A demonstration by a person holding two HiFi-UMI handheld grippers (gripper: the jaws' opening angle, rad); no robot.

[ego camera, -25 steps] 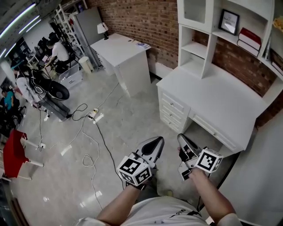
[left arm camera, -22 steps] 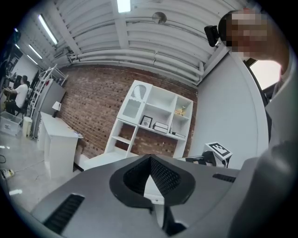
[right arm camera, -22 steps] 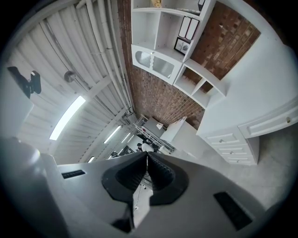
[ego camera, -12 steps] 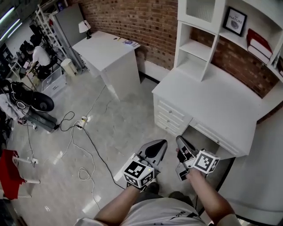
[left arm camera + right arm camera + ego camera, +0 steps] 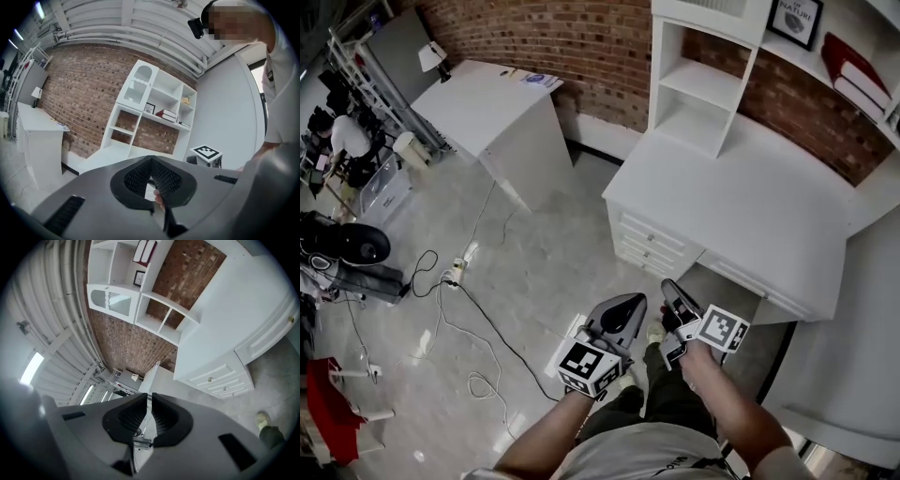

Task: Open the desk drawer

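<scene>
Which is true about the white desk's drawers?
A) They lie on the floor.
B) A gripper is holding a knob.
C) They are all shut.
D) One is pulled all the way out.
C: the drawers sit flush in the desk front, and the left gripper and right gripper hang in the air short of it, touching no knob.

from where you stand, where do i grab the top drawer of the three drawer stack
Pinch the small round knob at the centre of the top drawer, coming level and straight at its front. The panel sits flat and shut, so the knob looks like the only part sticking out.
</scene>
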